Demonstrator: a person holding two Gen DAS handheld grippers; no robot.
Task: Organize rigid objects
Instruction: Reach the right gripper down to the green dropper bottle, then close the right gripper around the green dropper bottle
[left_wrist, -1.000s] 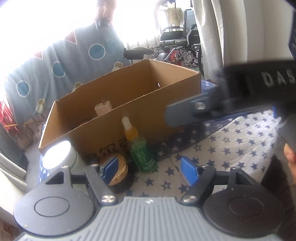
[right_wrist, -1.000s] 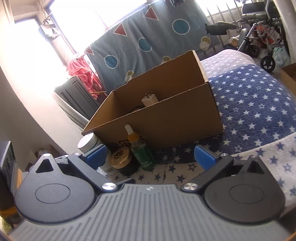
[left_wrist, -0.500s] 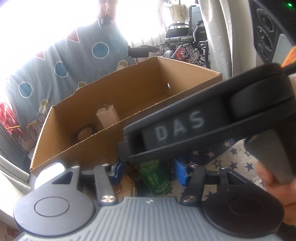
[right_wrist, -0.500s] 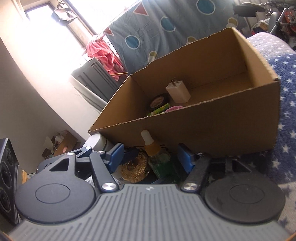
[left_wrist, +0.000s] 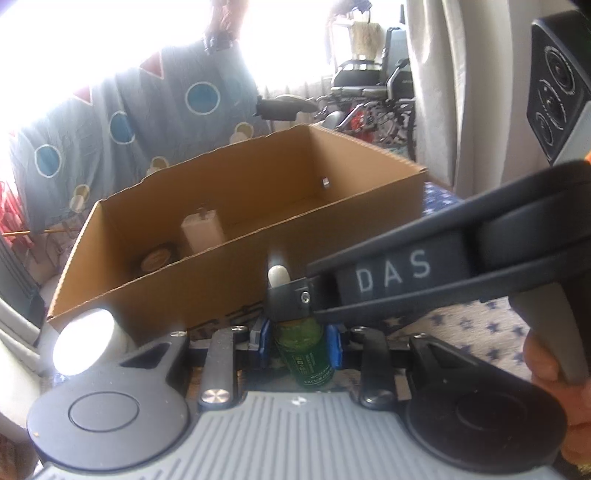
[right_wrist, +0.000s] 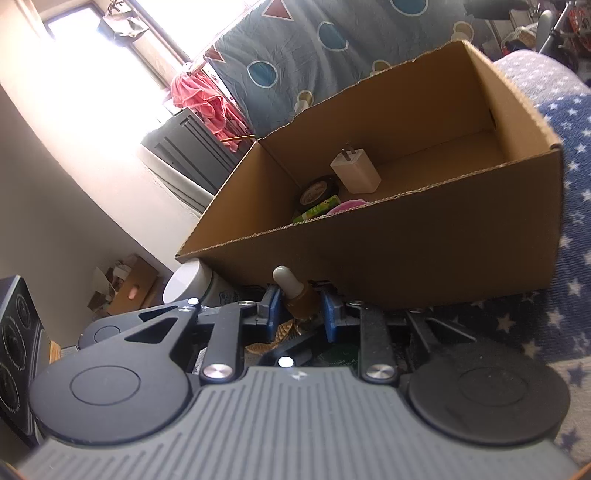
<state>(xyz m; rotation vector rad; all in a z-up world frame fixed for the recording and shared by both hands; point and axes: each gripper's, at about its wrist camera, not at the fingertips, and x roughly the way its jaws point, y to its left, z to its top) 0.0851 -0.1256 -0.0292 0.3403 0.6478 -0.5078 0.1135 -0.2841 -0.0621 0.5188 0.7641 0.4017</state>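
The biggest thing I have in front of me is the cardboard box (left_wrist: 229, 258), open at the top, sitting on the star-printed blanket (right_wrist: 576, 147), and it fills more of both views than it did a second ago, when I was looking at it from further back. Inside it I can make out a white charger plug (right_wrist: 355, 173) standing upright near the left end, a round dark tin (right_wrist: 317, 192) beside it, and a green tube and something pink low against the near wall. The big change is at the dropper bottle (left_wrist: 304, 350): a second ago it stood free in front of the box with both sets of fingers spread wide on either side, and now both have just been closing onto it. My left gripper (left_wrist: 297, 343) pinches the green glass body between its blue pads, while my right gripper (right_wrist: 301, 308) has come in across the left view and clamps the amber collar just under the white rubber bulb. The bottle stands upright, just beside the box's near wall, outside it. A white-lidded jar (left_wrist: 83, 341) sits to its left at the box corner, and a gold ribbed cap (right_wrist: 284, 332) shows only partly beneath my right fingers.
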